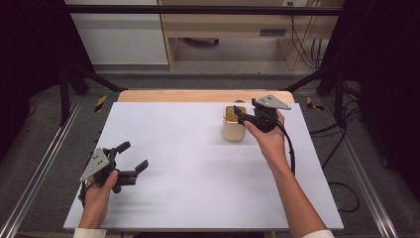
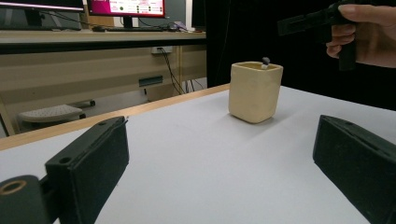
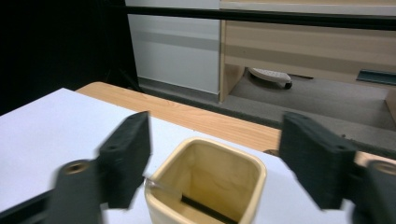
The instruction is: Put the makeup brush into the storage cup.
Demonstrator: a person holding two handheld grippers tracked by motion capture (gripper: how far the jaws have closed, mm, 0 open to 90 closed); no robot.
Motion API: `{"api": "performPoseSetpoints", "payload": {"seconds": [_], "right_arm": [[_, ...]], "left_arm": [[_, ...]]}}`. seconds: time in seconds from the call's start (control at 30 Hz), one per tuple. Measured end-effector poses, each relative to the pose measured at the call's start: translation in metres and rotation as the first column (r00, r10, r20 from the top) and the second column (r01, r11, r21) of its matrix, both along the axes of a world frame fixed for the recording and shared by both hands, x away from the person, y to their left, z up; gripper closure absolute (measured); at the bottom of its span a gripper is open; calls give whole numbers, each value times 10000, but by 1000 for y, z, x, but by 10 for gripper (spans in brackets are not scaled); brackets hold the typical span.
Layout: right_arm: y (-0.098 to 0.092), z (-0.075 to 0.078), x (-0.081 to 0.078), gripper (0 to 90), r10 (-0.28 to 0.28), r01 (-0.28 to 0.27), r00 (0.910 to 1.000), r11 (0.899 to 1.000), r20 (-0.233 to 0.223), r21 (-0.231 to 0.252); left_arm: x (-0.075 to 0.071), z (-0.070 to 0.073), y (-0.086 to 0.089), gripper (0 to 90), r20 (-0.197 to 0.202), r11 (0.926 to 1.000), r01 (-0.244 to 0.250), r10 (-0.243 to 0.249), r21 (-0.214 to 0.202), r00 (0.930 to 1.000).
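— What stands on the table [image 1: 188, 163]?
— A cream cup [image 1: 233, 126], square with rounded corners, upright at the far right of the white surface, near the wooden far edge. In the left gripper view it shows glossy walls and a small dark-tipped stick poking above the rim. In the right gripper view a thin stick with a clear end leans inside, against the near wall.

— And the right gripper [image 1: 246, 115]?
— Held over the cup's right side, jaws spread wide, one on either side of the opening in its own view; whether they touch the cup cannot be told.

— The left gripper [image 1: 132, 156]?
— At the near left, well apart from the cup, jaws also parted and holding nothing, resting low over the surface.

— Anything between them?
— Bare white tabletop. Beyond the table: a wooden desk [image 2: 93, 56] and monitors [image 2: 126, 7].
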State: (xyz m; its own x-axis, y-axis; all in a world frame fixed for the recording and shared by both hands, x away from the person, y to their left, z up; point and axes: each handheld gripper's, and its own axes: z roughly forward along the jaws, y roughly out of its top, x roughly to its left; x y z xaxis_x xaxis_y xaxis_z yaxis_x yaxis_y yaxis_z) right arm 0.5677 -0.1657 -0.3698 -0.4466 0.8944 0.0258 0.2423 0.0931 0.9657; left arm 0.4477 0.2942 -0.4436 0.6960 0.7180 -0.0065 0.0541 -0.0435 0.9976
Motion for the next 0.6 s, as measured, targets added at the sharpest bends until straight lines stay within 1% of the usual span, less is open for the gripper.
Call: {"api": "performPoseSetpoints", "payload": {"seconds": [0.1, 0.27, 0.33, 0.43, 0.5, 0.6], "right_arm": [[-2, 0, -5, 136, 0, 0, 10000, 10000, 55, -67], [-2, 2, -9, 91, -96, 94, 9999, 9998, 115, 195], [-3, 2, -10, 74, 32, -32, 9999, 10000, 167, 42], [-2, 1, -12, 71, 54, -56, 9999, 9999, 123, 96], [-2, 1, -13, 70, 103, -103, 9999, 9999, 113, 51], [-2, 2, -14, 69, 109, -111, 9998, 9998, 150, 134]], "left_arm": [[0, 0, 0, 34, 8, 10000, 7, -7, 27, 10000], [0, 1, 1, 34, 5, 10000, -9, 9, 22, 10000], [0, 1, 1, 34, 15, 10000, -14, 14, 13, 10000], [0, 1, 2, 34, 11, 10000, -22, 22, 8, 10000], [0, 1, 2, 34, 8, 10000, -33, 33, 2, 10000], [0, 1, 2, 34, 12, 10000, -36, 36, 0, 10000]]}}
